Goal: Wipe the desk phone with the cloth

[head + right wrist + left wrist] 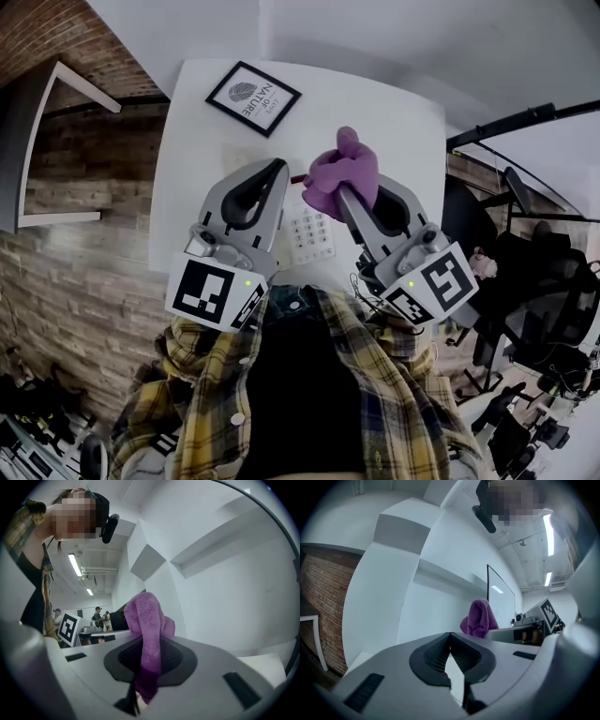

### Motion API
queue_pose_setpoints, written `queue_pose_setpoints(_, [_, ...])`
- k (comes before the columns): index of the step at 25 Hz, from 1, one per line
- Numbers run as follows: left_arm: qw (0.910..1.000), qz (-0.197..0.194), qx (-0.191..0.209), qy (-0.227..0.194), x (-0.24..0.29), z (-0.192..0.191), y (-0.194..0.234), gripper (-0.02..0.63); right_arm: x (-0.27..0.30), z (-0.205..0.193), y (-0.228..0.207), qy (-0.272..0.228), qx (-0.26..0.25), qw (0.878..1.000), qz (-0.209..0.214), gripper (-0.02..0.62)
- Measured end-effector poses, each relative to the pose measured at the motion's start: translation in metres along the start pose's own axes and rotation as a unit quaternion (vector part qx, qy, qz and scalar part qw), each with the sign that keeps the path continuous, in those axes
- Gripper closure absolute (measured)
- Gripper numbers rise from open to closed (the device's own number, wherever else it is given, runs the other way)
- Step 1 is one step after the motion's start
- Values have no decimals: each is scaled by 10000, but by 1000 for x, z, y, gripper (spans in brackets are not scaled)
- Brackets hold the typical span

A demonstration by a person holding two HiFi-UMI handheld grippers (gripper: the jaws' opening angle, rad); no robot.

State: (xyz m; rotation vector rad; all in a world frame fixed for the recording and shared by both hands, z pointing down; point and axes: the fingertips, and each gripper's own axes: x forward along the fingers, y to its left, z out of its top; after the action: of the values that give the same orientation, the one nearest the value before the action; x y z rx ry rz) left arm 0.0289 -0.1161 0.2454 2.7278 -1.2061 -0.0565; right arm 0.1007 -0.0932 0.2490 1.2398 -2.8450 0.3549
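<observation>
The white desk phone's keypad point(310, 232) shows on the white desk point(394, 131) between my two grippers; the rest of the phone is hidden under them. My right gripper point(349, 189) is shut on the purple cloth point(341, 171), which bunches up above the jaws point(146, 620). It is raised over the phone's right side. My left gripper point(277, 172) is shut with nothing in it, its tips meeting point(450, 637), and it hangs over the phone's left side. From the left gripper view the cloth point(478, 618) shows to the right.
A black-framed picture point(253, 97) lies at the far part of the desk. A brick wall point(66, 244) runs along the left. Office chairs point(534, 281) and other gear stand to the right of the desk. My plaid shirt point(309, 394) fills the bottom.
</observation>
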Motion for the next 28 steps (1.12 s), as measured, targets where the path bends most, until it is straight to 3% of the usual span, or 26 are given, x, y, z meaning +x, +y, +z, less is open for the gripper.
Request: queue_pose_setpoints(28, [9999, -81, 97, 70, -3, 0, 1, 591, -2, -6, 6, 67, -43, 10000, 27, 531])
